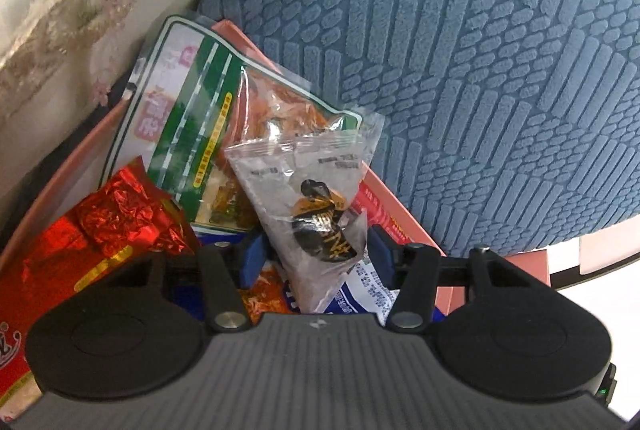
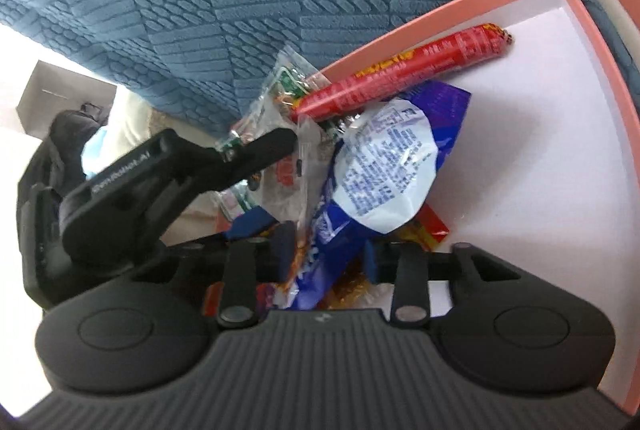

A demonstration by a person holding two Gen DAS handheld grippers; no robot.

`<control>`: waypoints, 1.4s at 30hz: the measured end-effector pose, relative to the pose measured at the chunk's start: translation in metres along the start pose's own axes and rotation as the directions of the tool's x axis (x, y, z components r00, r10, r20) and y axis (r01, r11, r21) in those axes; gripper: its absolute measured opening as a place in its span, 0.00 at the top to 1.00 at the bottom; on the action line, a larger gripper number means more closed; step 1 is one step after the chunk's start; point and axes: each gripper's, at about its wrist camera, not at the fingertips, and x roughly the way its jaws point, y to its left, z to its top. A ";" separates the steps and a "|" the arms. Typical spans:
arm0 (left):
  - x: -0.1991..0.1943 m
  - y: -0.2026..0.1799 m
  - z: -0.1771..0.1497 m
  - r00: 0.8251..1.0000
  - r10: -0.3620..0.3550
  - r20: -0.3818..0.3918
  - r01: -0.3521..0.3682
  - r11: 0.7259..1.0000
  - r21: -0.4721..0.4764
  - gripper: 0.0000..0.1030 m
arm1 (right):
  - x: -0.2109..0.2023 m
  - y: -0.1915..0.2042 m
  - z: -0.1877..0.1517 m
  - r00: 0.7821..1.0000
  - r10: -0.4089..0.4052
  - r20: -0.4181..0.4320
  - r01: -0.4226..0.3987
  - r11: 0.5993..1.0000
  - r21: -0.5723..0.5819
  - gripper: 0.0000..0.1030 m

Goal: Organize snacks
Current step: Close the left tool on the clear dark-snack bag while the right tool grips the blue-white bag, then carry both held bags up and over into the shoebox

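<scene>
Mostly done: snacks already heaped in pink box (image 2: 592, 42) beside blue cushion (image 1: 460, 50). Left gripper (image 1: 316, 250) stood parted around clear packet (image 1: 308, 190) with dark sweet; contact unclear. Right gripper (image 2: 328, 250) straddled blue-white pack (image 2: 380, 166), jaws apart. Red sausage (image 2: 404, 78), green bag (image 1: 192, 102), red foil bag (image 1: 116, 222) lay inside. Left: settle those two packs.

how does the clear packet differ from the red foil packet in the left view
The clear packet is see-through, showing a dark, orange-printed piece inside; the red foil packet is opaque and shiny. The clear packet stands between the left gripper's fingers; the red foil packet lies off to the side, outside them. The clear packet looks smoother, the red foil packet crinkled. Both sit among the snacks in the pink box.
</scene>
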 end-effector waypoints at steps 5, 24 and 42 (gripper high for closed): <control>0.002 -0.004 0.000 1.000 -0.006 0.003 0.006 1.000 0.009 0.46 | -0.009 0.001 0.000 1.000 0.003 -0.001 -0.003 1.000 -0.006 0.77; -0.016 -0.026 -0.023 0.999 0.039 0.011 -0.040 0.992 0.116 0.54 | -0.044 0.034 -0.025 0.978 -0.180 0.103 0.204 0.929 -0.308 0.85; -0.073 -0.038 -0.073 0.994 0.078 0.076 -0.095 0.964 0.248 0.54 | -0.084 0.051 -0.056 0.934 -0.272 0.233 0.346 0.853 -0.392 0.86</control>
